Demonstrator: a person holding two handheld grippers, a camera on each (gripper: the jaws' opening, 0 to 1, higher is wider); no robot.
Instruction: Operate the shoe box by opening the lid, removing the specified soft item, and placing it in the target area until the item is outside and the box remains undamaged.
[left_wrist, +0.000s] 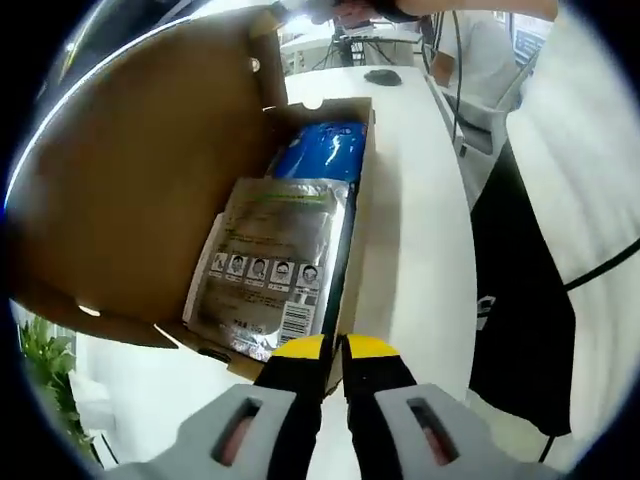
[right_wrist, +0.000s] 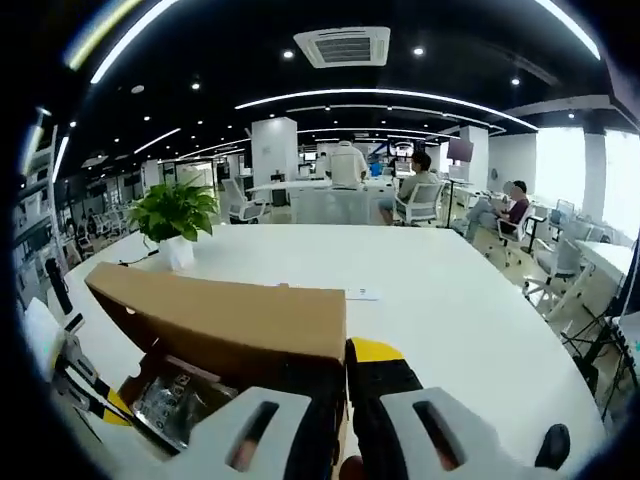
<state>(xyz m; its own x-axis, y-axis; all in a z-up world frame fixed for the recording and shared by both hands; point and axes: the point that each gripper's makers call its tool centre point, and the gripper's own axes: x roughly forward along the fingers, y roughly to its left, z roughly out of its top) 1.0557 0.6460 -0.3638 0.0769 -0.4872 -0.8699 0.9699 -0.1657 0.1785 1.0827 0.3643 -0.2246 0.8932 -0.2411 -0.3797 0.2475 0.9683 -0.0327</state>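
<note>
The brown shoe box stands open on the white table. Its lid (left_wrist: 130, 180) is swung up on the left. Inside lies a silver foil packet (left_wrist: 270, 260) with a printed label, and beyond it a shiny blue soft pack (left_wrist: 320, 150). My left gripper (left_wrist: 335, 350) is shut on the near end of the box's right wall (left_wrist: 362, 200). In the right gripper view, my right gripper (right_wrist: 345, 365) is shut on the edge of the raised lid (right_wrist: 220, 315). The silver packet (right_wrist: 180, 400) shows under that lid, and part of the left gripper (right_wrist: 100, 395) pokes in low on the left.
The white table (right_wrist: 420, 290) stretches wide beyond the box, with a potted plant (right_wrist: 175, 215) and a small paper slip (right_wrist: 362, 294) on it. A person in black and white clothes (left_wrist: 520, 300) stands by the table's right edge. A dark mouse (left_wrist: 382, 77) lies far off.
</note>
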